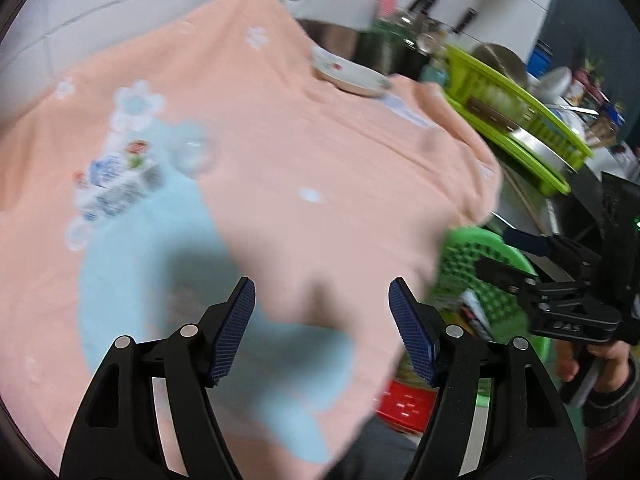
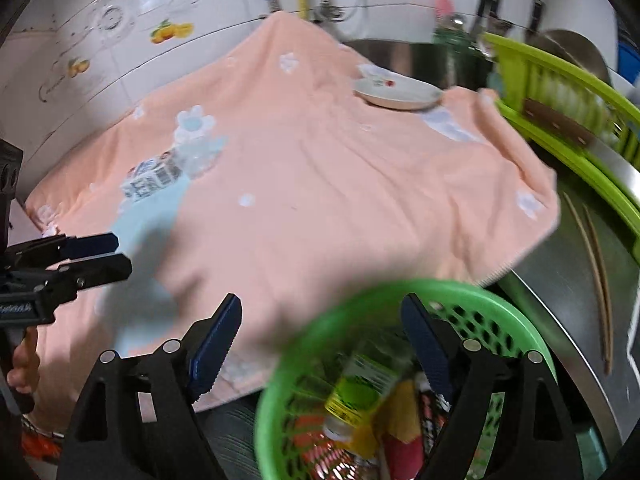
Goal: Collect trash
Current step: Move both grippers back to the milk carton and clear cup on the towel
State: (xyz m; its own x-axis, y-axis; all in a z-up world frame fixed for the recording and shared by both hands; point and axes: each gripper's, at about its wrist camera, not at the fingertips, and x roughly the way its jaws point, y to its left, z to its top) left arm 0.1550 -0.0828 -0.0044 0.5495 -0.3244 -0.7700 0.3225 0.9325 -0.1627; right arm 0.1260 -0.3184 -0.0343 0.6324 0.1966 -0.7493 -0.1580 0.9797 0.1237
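Note:
A clear plastic bottle [image 1: 120,176] with a white and blue label lies on the peach cloth [image 1: 304,152]; it also shows in the right wrist view [image 2: 168,174]. A round green basket [image 2: 404,384] below the cloth's front edge holds a yellow-labelled bottle [image 2: 356,396] and other wrappers; its rim shows in the left wrist view [image 1: 480,264]. My left gripper [image 1: 322,328] is open and empty above the cloth's front part. My right gripper [image 2: 320,344] is open and empty over the basket rim. It also shows in the left wrist view [image 1: 516,256].
A white plate [image 2: 400,94] sits at the cloth's far edge. A lime dish rack [image 2: 568,128] with metal bowls stands on the right. Two chopsticks [image 2: 596,272] lie on the steel counter. Knives and bottles stand behind, by a tiled wall.

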